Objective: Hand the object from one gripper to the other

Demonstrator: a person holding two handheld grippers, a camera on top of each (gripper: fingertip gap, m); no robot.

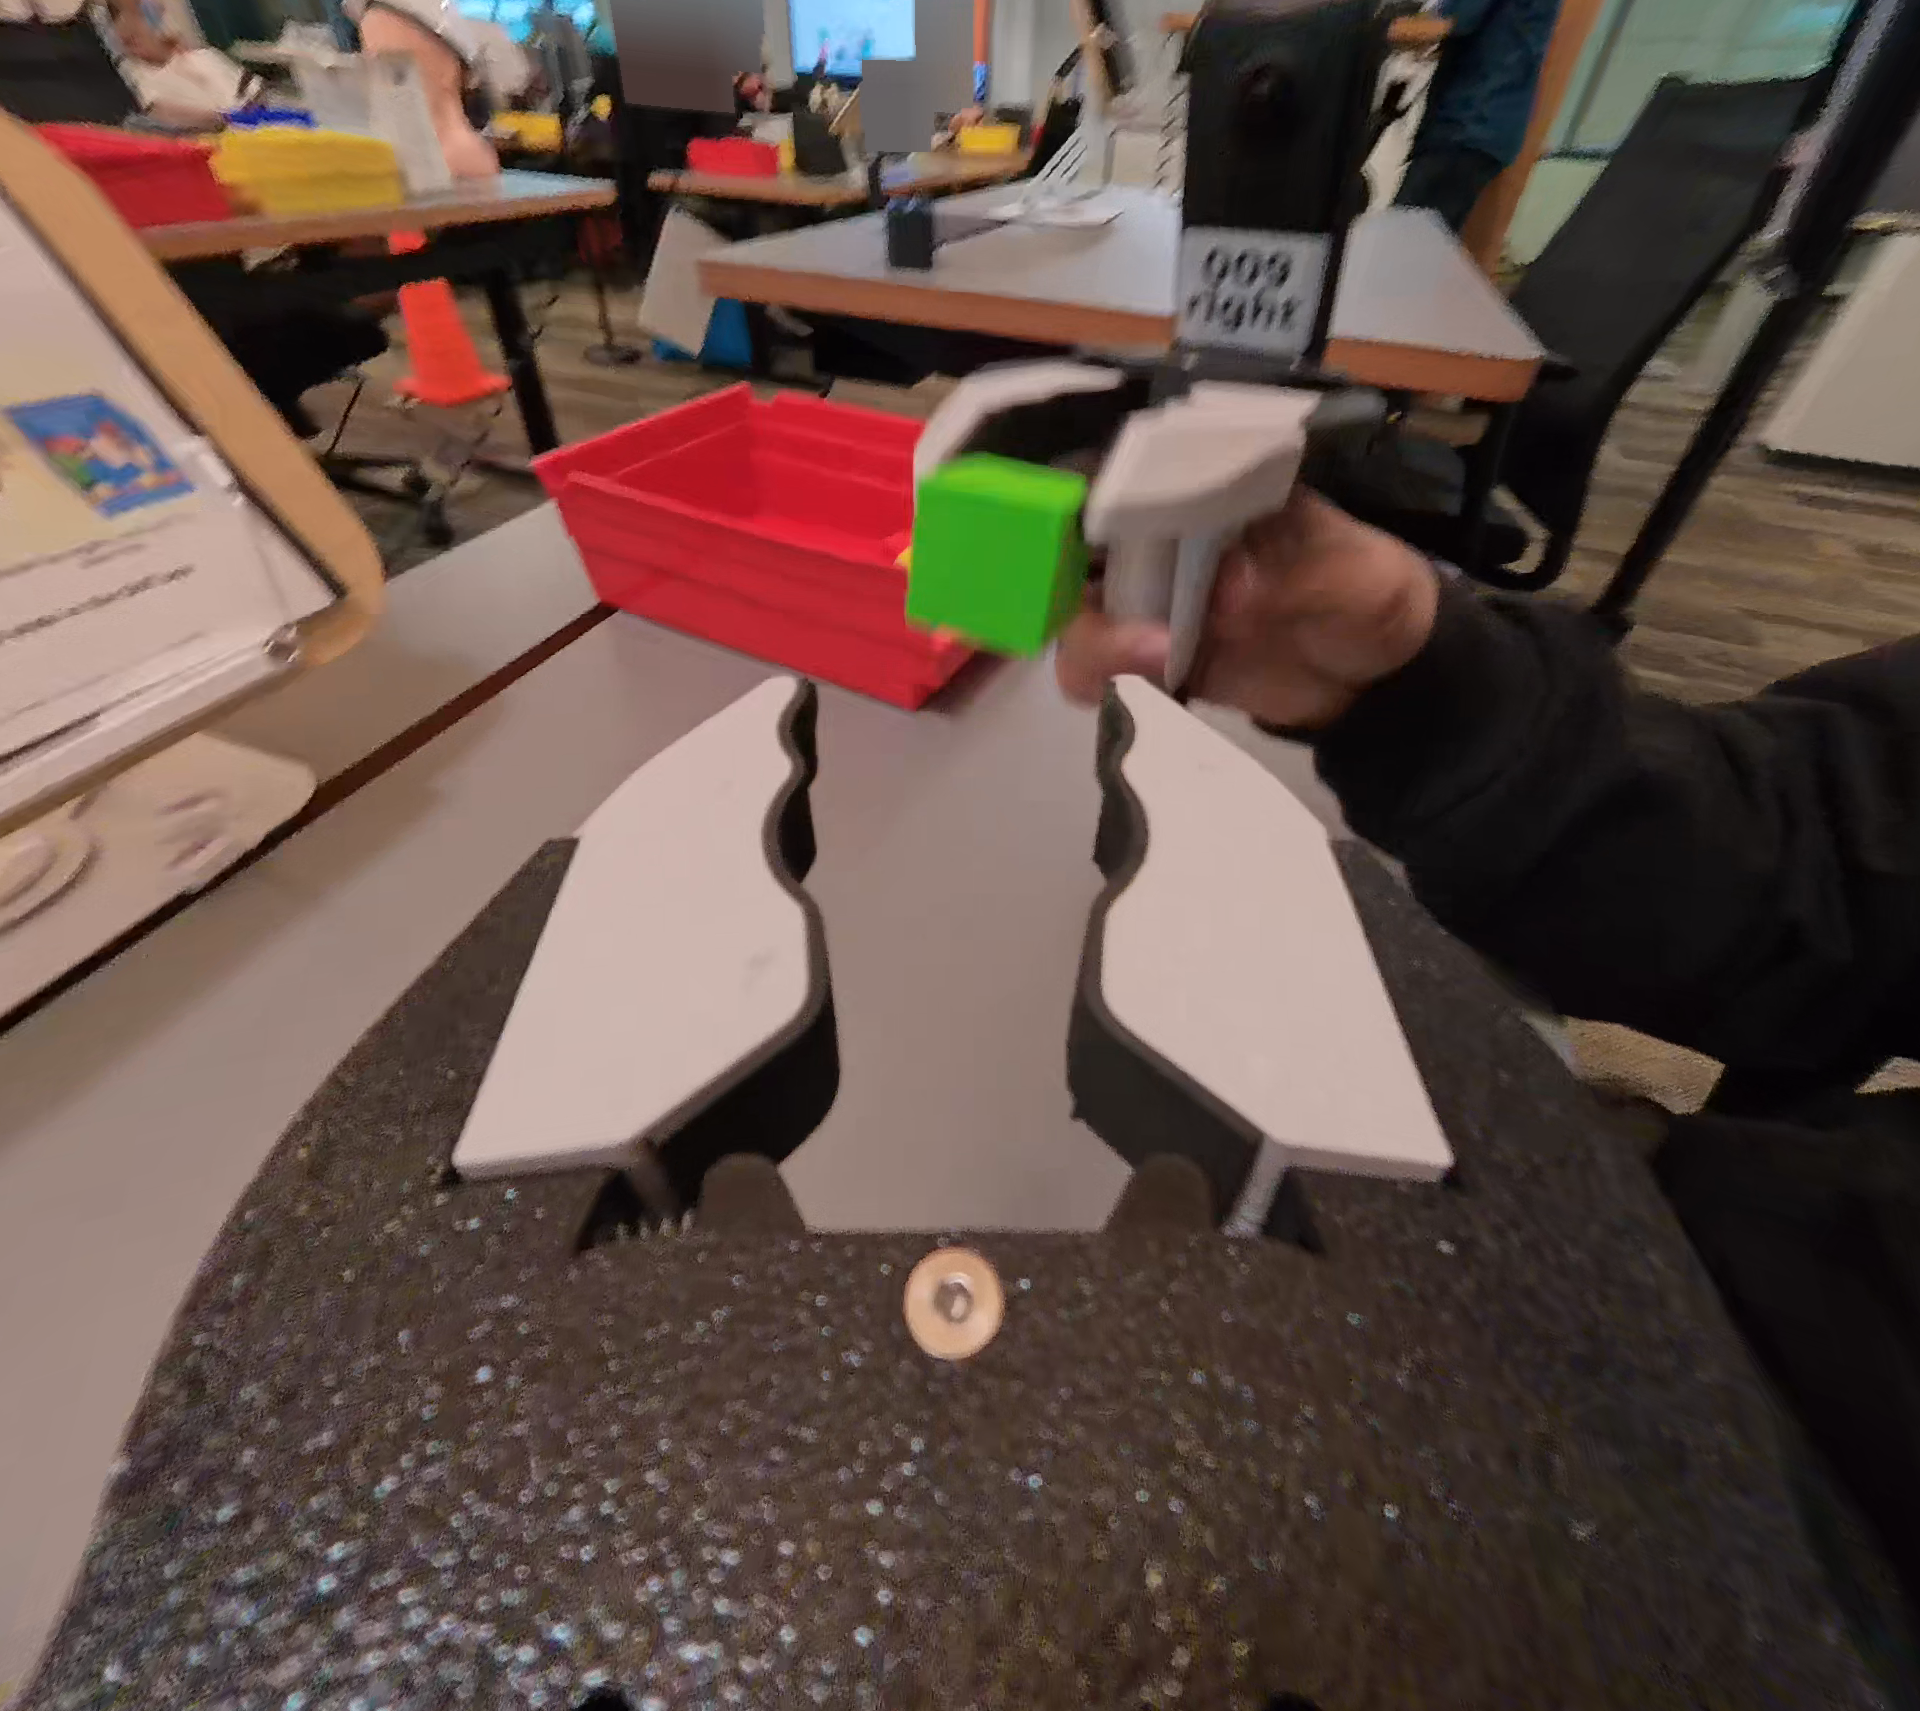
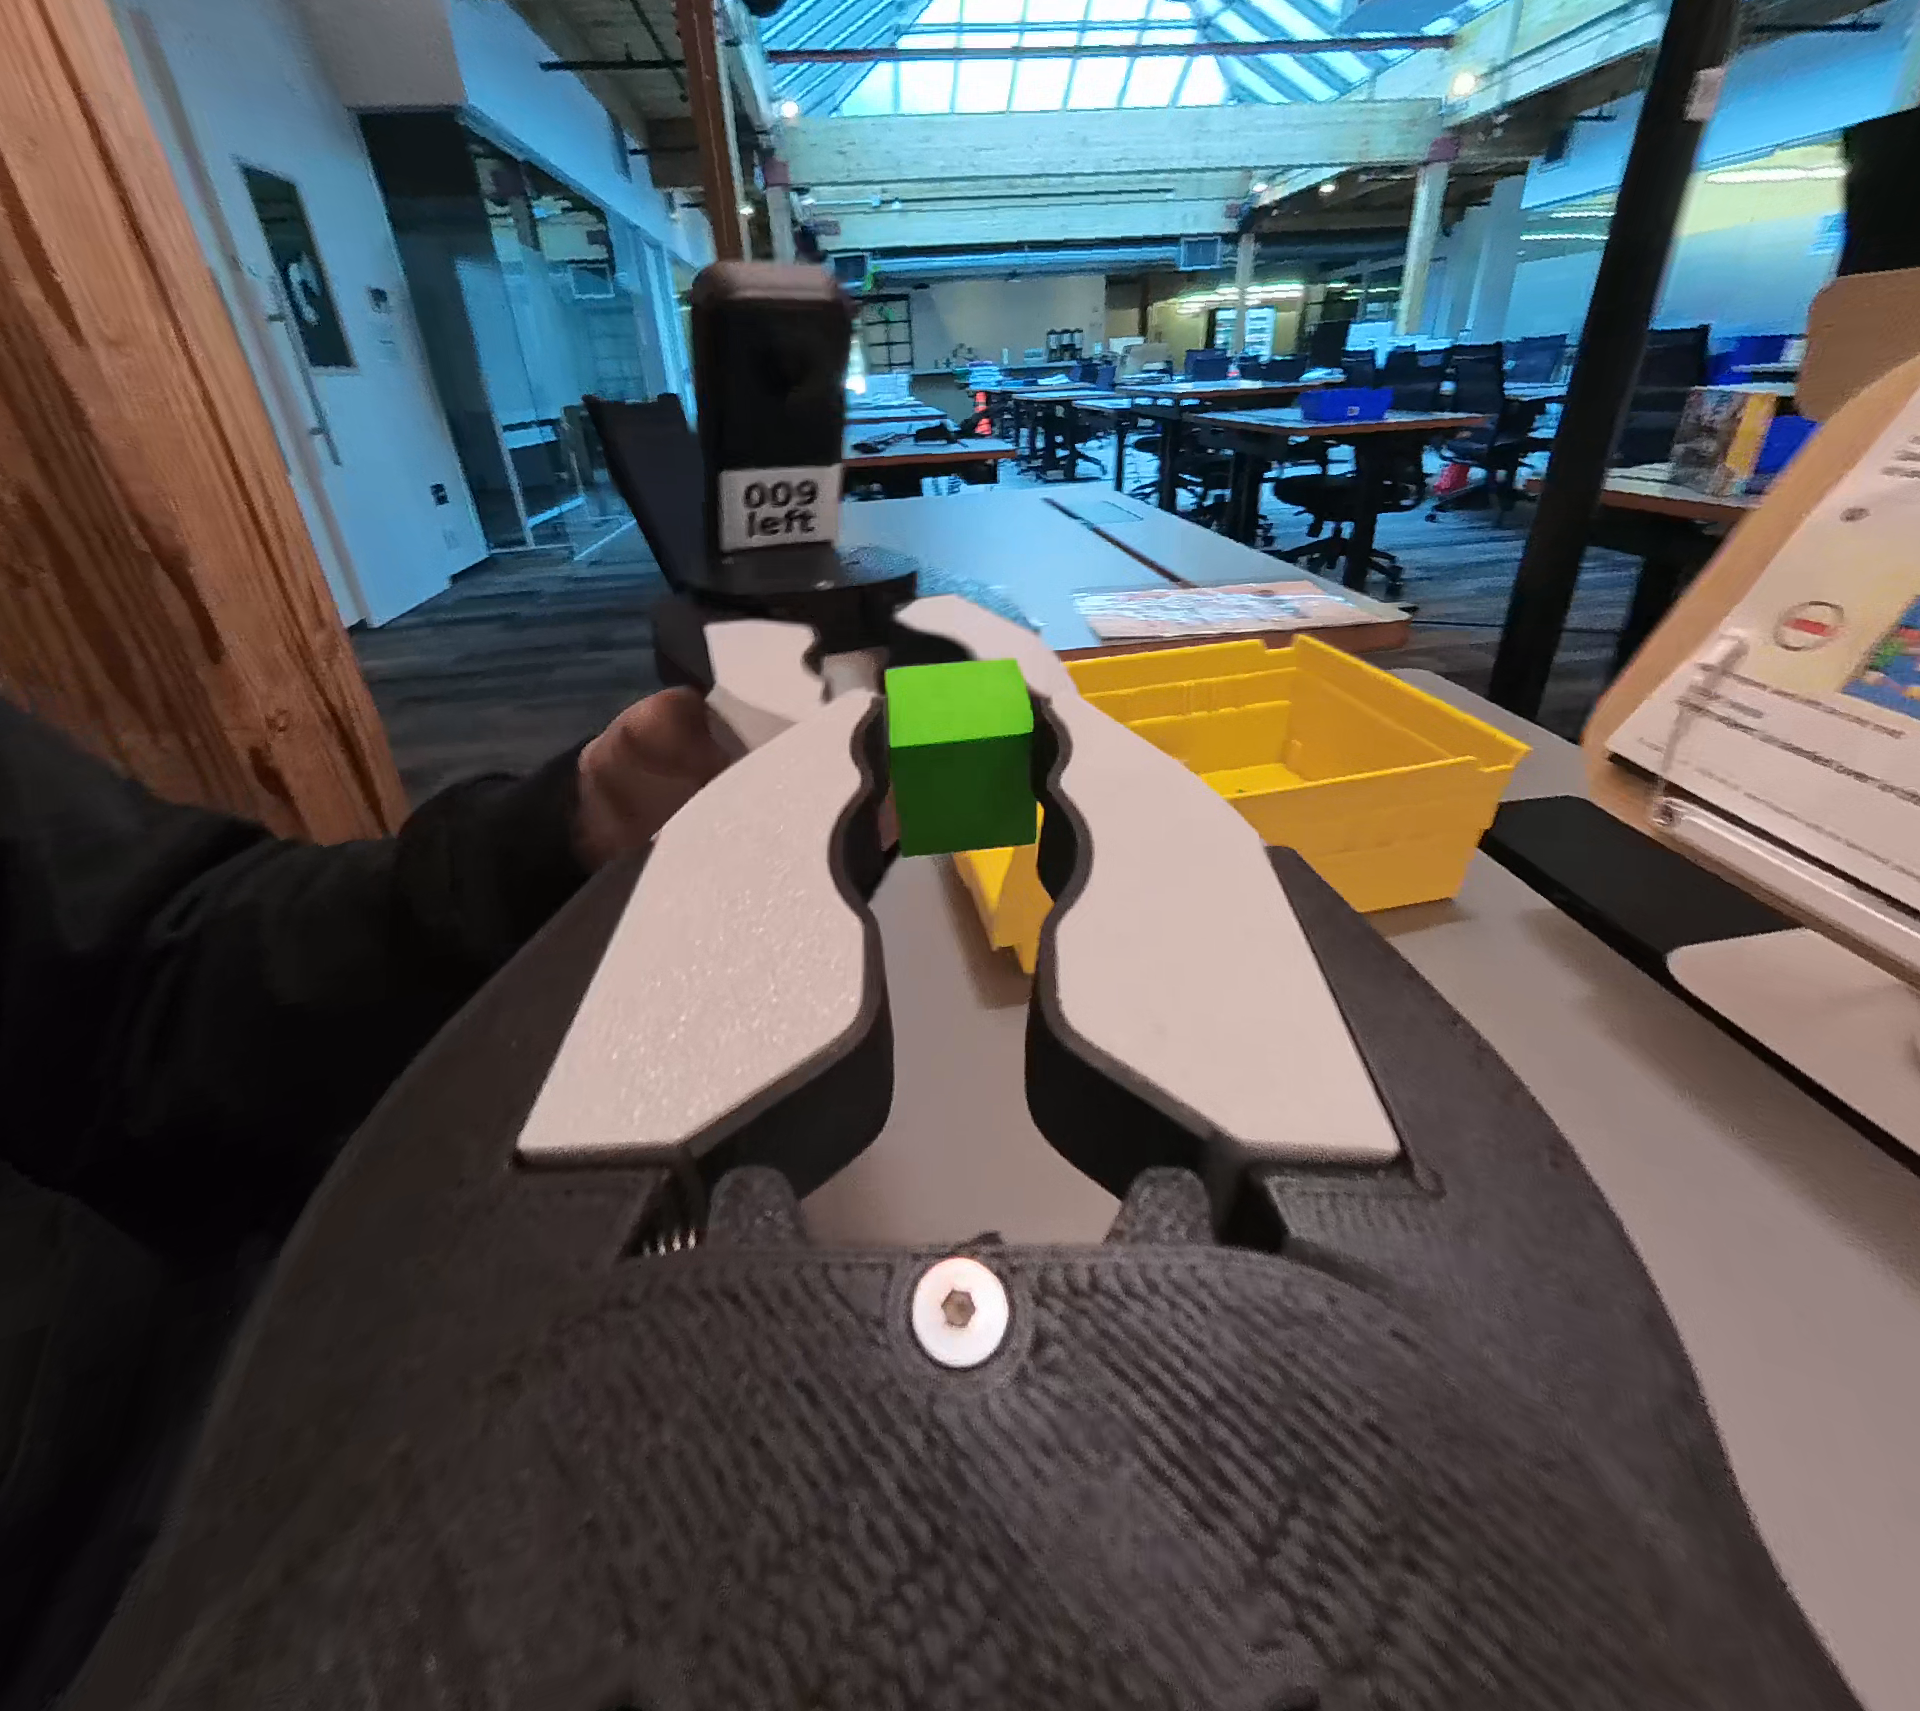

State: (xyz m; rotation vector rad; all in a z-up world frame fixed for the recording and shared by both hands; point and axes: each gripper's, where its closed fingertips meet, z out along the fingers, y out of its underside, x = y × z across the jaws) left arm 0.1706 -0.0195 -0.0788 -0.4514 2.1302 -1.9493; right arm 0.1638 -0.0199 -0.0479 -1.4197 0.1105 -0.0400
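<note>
Right wrist view: green cube (image 2: pixel 958 757) clamped between right gripper (image 2: pixel 961 762) pads. Left gripper (image 1: pixel 954 705) spread, empty. Probably light, rigid; best gripped on flat faces.

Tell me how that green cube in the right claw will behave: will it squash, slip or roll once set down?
The green cube keeps crisp edges and flat faces between the right claw pads, so it is probably rigid, not squashy. It hangs in the air without sagging, which suggests it is light. Its smooth faces could slide under a loose grip. Flat sides mean it should sit, not roll.
</note>
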